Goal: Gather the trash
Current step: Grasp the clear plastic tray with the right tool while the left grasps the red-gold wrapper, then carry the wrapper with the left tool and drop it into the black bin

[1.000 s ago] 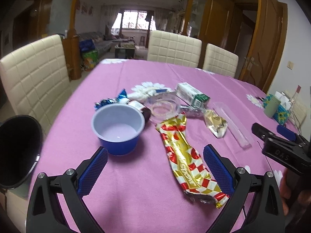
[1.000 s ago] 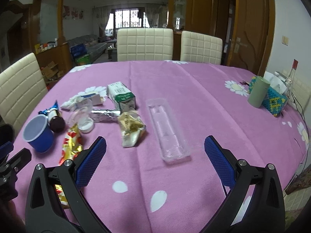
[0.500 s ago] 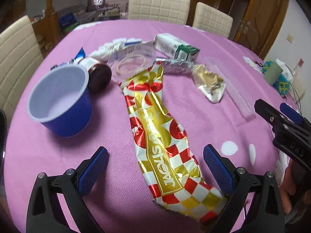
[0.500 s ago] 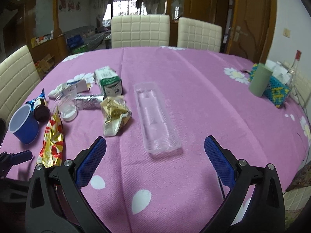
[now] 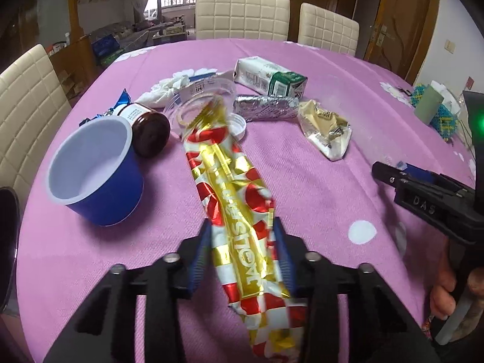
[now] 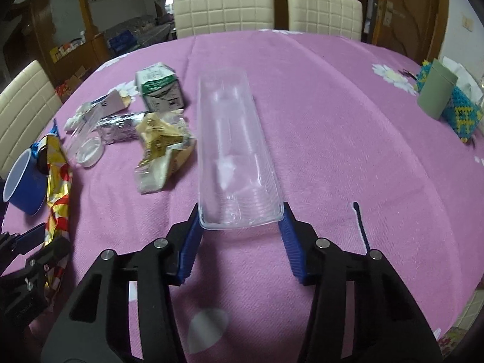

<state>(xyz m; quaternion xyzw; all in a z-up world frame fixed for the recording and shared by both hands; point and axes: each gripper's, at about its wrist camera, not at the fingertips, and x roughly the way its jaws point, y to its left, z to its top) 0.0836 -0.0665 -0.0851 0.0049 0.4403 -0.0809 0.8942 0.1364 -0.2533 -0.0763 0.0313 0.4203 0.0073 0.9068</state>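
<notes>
- Two grips are forming at once, and that is the change I care about: both sets of jaws have just been closing, each with a piece of trash between them.
- My left gripper (image 5: pixel 242 242) is now narrow, its blue pads pinching the red-and-gold wrapper (image 5: pixel 236 199) across its near third. The foil bulges and creases between the pads, so I read this as a real hold (not just a straddle).
- That wrapper stretches away from the blue cup (image 5: pixel 93 172), lying just to the cup's right, with its far tip up against the clear lid (image 5: pixel 199 106) beyond the cup.
- My right gripper (image 6: pixel 240 220) has closed partway onto the near end of the clear plastic tray (image 6: pixel 233 139). The pads sit against the tray's two near corners; I judge it gripped, though the hold is only at the very end.
- The tray lies well to the right of the blue cup, past the crumpled beige packet (image 6: pixel 163 148), on the purple tablecloth (image 6: pixel 348 121).
- For the task, this means two items look ready to lift together. The tray is thin and springy, so I expect it could slip or flex out.
- Several other pieces near the cup are untouched: the dark jar (image 5: pixel 148 127), the silver foil roll (image 5: pixel 266 106), the green-and-white carton (image 5: pixel 269 75).
</notes>
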